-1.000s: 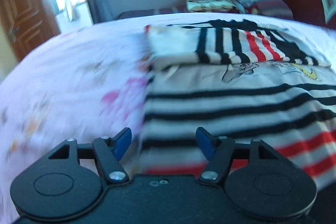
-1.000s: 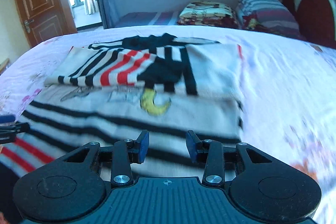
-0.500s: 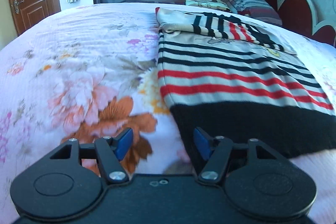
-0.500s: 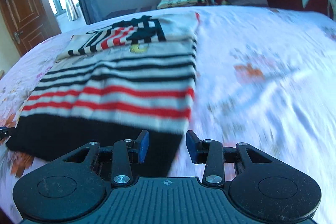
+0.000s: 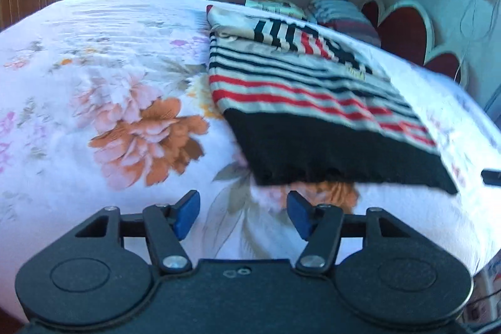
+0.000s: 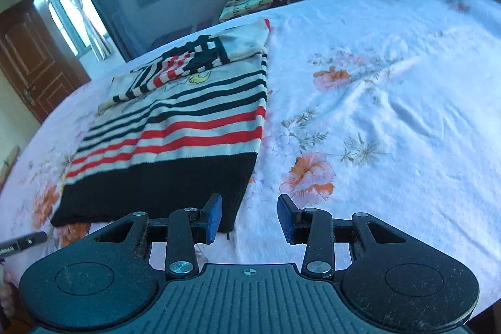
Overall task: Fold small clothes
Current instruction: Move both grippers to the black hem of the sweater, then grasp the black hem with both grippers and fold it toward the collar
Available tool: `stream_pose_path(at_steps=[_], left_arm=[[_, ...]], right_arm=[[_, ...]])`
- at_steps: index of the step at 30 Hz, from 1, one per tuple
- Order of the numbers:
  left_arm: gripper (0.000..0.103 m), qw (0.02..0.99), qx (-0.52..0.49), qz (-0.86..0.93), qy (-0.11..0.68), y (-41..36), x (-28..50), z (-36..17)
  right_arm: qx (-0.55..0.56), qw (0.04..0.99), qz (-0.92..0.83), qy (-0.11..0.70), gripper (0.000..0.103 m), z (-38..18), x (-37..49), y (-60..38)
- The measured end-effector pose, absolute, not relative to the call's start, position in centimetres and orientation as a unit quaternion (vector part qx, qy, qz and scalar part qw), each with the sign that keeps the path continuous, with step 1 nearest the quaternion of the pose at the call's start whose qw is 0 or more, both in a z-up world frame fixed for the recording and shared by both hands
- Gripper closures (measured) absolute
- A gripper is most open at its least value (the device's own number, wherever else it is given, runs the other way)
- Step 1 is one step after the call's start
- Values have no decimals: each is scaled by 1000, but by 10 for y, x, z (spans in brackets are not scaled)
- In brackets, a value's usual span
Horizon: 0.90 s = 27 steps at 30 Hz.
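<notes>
One striped sweater (image 6: pixel 175 127) lies flat on the floral bed (image 6: pixel 391 102), sleeves folded across its chest, black hem nearest both cameras. Left gripper (image 5: pixel 241 210): jaws closing, nothing between them, just short of the hem. Right gripper (image 6: pixel 250 216): jaws narrowly apart, empty, at the hem's right corner.

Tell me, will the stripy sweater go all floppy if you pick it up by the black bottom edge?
Probably floppy: the striped sweater is soft knit, lying limp on the bed, sleeves already folded. Likely light. One corner alone would probably let it droop.
</notes>
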<state>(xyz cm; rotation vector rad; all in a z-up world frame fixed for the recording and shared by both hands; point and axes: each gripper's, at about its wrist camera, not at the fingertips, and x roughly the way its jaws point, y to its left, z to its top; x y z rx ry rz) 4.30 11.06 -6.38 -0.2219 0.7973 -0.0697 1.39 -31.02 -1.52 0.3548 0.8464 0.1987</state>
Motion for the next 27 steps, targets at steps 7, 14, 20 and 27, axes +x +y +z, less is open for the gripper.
stream_pose_path(at_steps=[7,14,20,27], left_arm=[[50,897,-181,-51,399,113,78,-78],[50,877,-262,-55,400,128,90,-88],[54,843,-342,-102,404,139,103,-99],[68,825,-373,-131,404,139,113,-113]], right_arm=[[237,858,127,438,64,-47,53,-318],[288,830,153,452,64,-70,64,-322],[327,816,168,447,64,-80,71,-320],[366,803,178,436,64,-90,78,-319]])
